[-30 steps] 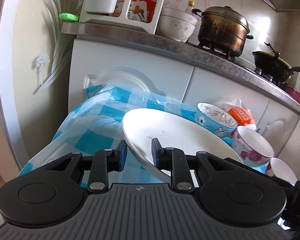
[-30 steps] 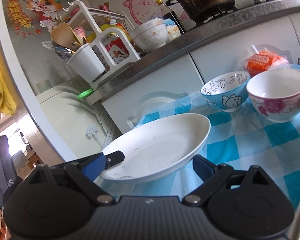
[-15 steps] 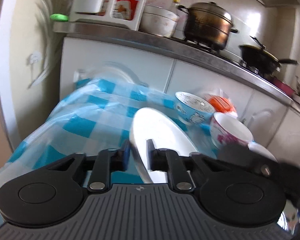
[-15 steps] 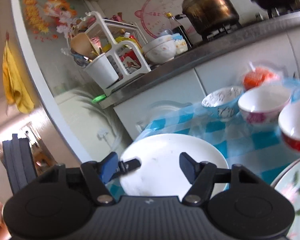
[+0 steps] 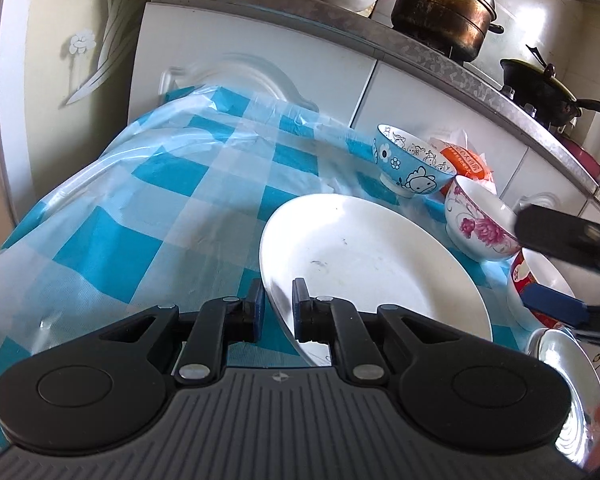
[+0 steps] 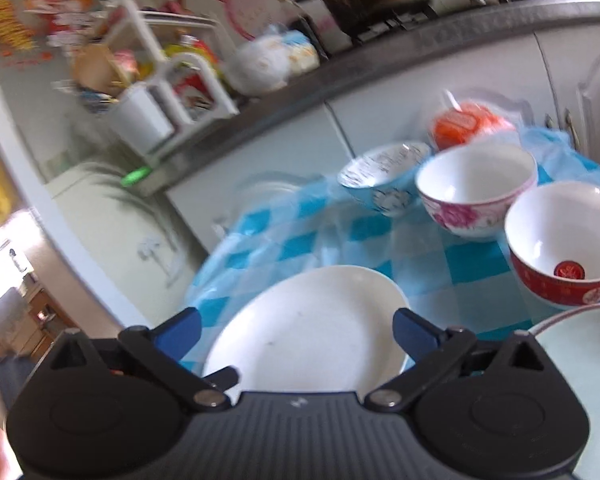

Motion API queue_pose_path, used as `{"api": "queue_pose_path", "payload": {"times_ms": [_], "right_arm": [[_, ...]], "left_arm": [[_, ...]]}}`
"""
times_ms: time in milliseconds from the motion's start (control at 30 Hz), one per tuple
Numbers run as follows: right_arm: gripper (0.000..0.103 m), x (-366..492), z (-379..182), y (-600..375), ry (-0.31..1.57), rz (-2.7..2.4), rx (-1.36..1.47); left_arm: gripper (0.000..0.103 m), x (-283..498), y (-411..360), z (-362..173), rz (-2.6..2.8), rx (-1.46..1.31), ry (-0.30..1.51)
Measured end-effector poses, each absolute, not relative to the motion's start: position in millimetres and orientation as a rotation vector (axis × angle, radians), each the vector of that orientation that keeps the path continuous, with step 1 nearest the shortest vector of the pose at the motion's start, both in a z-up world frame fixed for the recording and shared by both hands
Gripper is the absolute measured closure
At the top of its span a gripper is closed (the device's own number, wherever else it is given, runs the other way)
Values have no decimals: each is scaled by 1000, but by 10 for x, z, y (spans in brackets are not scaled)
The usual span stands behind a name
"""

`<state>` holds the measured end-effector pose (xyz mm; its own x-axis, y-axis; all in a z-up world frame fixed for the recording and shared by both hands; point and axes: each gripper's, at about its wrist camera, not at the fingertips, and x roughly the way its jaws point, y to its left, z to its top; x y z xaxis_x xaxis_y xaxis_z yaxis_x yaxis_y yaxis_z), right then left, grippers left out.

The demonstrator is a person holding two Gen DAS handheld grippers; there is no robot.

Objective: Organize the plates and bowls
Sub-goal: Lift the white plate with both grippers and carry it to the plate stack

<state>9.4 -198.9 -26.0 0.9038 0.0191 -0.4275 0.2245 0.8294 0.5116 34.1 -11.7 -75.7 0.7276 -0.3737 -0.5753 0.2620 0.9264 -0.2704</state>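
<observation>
Beside the floral bowl (image 5: 478, 220), the left hand-held gripper (image 5: 278, 306) grasps the white plate (image 5: 372, 264) by its rim; the right hand-held gripper (image 6: 296, 330) hangs released. Lower the plate level.

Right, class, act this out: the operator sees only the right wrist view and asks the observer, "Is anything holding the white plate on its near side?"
Observer: Yes. The left gripper is shut on the white plate, at its near rim.
Operator: What is the blurred dark shape on the counter?
Observer: A stained metal pot with its lid on, sitting on a burner.
Operator: Anything to the right of it?
Observer: A black wok, also lidded, on the next burner.
</observation>
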Motion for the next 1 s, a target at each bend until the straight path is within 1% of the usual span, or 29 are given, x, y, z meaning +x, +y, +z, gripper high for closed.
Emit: {"api": "queue_pose_path", "payload": {"times_ms": [67,133,200,333,500,600,800,1000], "right_arm": [[2,221,-311,-2100,476,-132,633],[2,316,-381,-2204,517,-161,685],[1,414,-460,-2278,563,-166,734],[1,529,-473,-2284,599,-141,752],[0,725,-598,-2256,705,-111,767],[0,717,-588,-2168,710,-120,712],[0,603,-543,-2198,656,-78,754],[0,444,-402,-2133,588,-56,732]], "left_arm": [[94,366,-121,-781,-359,-178,676],[90,383,-142,-807,-364,-179,678],[90,389,-164,-810,-365,-173,675],[85,413,-190,-813,-369,-162,675],[86,432,-218,-807,-370,-155,677],[86,415,-237,-809,-366,-139,670],[86,384,-203,-784,-353,-150,671],[85,246,-179,-564,-374,-159,610]]}}
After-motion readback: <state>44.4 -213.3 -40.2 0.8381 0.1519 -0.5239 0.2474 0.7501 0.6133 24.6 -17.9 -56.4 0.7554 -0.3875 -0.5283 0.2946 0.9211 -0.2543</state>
